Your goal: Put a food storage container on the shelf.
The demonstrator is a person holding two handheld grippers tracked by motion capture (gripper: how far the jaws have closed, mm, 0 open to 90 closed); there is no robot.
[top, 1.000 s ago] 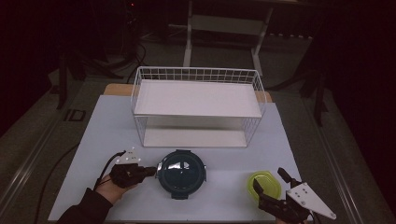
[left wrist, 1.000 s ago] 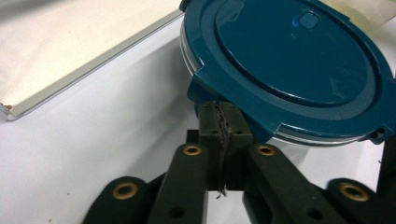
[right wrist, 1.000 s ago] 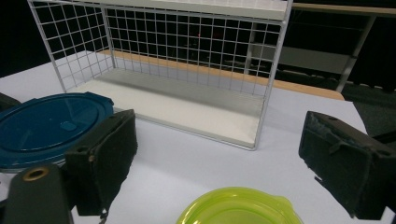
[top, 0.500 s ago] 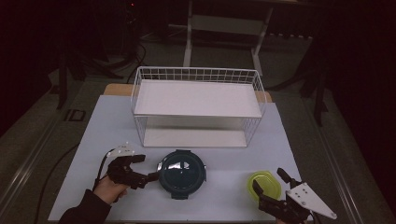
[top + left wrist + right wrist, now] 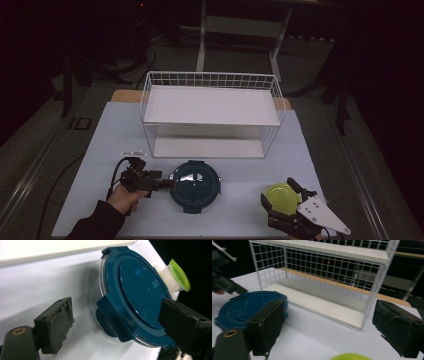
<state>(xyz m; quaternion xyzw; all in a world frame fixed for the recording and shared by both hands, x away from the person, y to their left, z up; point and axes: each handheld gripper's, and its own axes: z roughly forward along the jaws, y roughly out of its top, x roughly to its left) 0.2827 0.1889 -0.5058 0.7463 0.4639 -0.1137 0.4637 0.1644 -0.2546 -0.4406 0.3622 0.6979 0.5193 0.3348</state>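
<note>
I have the left gripper sitting low on the table near its front edge, left of centre, pointed at the blue-lidded container. Its jaws have just been opening and then drew in a little; they stand apart now, one on each side of a latch tab on the container's rim, and in the left gripper view the pads press on nothing. The container rests flat on the table just in front of the white wire shelf rack, roughly midway along the front edge, its clear bowl showing under the dark blue lid. My right gripper is at the front right corner, jaws spread wide, with the green-lidded jar between them in the high view; I cannot tell whether either pad touches it. From the right gripper view the rack stands straight ahead and the blue container lies off to the left.
</note>
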